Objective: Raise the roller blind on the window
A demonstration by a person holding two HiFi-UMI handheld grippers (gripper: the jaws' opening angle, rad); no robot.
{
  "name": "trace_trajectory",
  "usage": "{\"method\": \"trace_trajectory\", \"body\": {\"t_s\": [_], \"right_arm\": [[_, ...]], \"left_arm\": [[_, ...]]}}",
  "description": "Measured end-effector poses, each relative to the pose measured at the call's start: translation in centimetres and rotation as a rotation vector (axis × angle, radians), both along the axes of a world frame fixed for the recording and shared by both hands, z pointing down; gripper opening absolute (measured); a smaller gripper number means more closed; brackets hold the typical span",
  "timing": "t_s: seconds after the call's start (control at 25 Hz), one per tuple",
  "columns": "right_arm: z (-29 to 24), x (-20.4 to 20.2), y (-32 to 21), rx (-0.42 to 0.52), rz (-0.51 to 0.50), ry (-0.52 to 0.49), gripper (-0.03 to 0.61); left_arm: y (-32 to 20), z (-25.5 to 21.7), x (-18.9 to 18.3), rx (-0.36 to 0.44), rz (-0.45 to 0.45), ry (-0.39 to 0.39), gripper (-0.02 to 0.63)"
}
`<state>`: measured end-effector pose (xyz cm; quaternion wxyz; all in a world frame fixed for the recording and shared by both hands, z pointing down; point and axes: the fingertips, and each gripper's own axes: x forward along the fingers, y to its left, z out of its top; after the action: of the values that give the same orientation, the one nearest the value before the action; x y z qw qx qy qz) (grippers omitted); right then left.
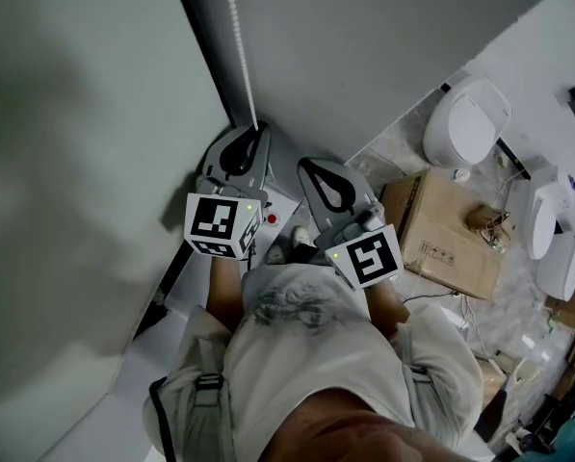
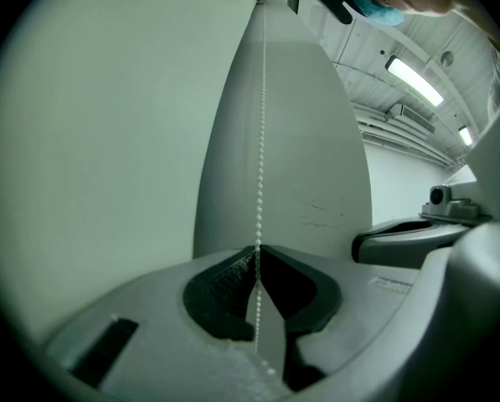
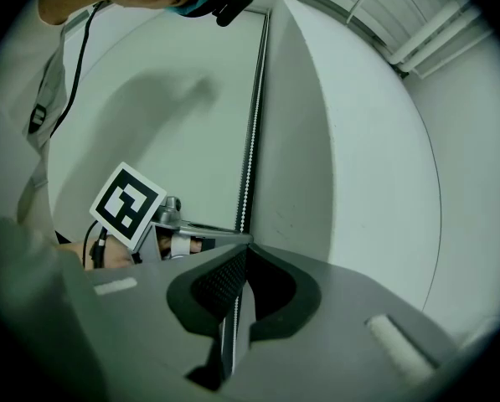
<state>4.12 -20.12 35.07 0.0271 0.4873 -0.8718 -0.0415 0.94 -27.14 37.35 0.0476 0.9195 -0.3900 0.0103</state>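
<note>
The pale roller blind (image 1: 75,162) fills the left of the head view, and its white bead chain (image 1: 241,46) hangs beside the dark window frame (image 1: 196,27). My left gripper (image 1: 256,133) is shut on the chain; in the left gripper view the bead chain (image 2: 260,141) runs straight down into the left gripper (image 2: 258,249) between its closed tips. My right gripper (image 1: 311,169) sits just right of and below it. In the right gripper view the bead chain (image 3: 251,141) drops to the right gripper (image 3: 248,248), and beads show between its closed jaws, so it is shut on the chain as well.
A grey wall (image 1: 364,46) stands right of the chain. On the floor to the right are a white toilet (image 1: 468,121), a cardboard box (image 1: 446,224) and more white sanitary ware (image 1: 557,243). The person's torso (image 1: 306,354) fills the bottom of the head view.
</note>
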Motion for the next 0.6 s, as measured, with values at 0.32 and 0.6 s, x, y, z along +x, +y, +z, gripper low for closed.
{"method": "trace_trajectory", "body": {"t_s": [0.32,0.6], "right_arm": [[-1.5,-1.2,0.2,-0.009,-0.069,-0.021,0.011],[-4.2,-3.2,0.5,0.021,-0.147,-0.055,0.025]], "left_arm": [[2.9,0.1,0.4,-0.034,0.085,0.017,0.023],[5.2,1.2,0.0,-0.064,0.111,0.016,0.021]]}}
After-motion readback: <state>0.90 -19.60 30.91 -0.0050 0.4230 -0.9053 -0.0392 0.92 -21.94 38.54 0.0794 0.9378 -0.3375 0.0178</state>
